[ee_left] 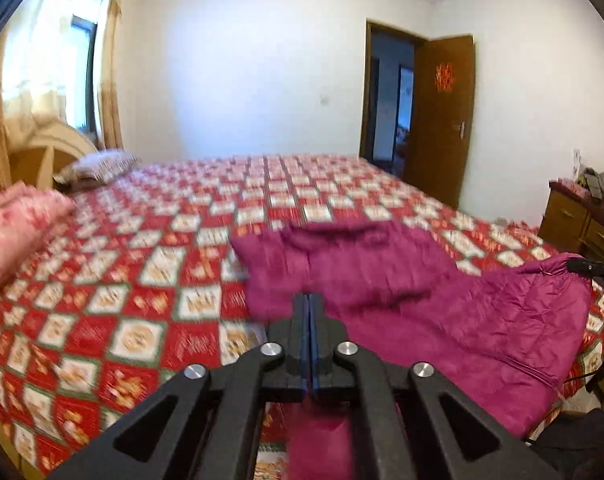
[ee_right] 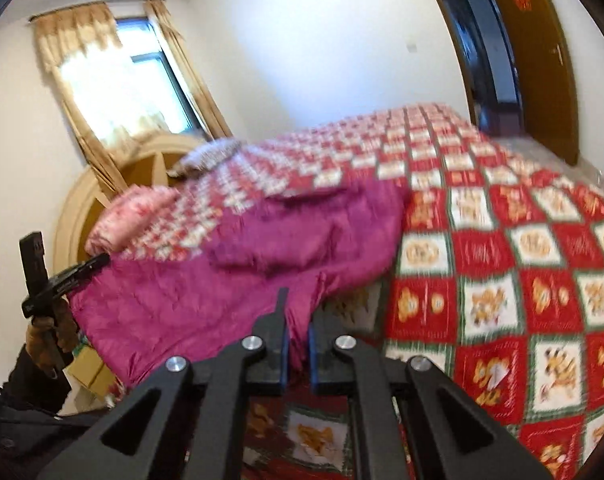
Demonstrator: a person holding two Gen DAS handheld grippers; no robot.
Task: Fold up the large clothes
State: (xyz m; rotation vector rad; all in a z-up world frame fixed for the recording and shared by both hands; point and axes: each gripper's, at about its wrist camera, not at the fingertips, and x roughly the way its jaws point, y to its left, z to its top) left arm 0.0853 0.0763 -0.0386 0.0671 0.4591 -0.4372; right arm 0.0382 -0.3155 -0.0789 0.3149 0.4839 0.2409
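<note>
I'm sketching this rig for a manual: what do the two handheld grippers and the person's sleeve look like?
Both the left gripper and the right gripper are matte black, with angled linkage arms with cutouts, round silver pivot bolts and blue pads lining the fingers. The sleeve is dark. A thin black cable trails nearby.

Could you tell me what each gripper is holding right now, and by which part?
Both hold the magenta padded garment by its near edge: the left gripper near one end, the right gripper near the other.
</note>
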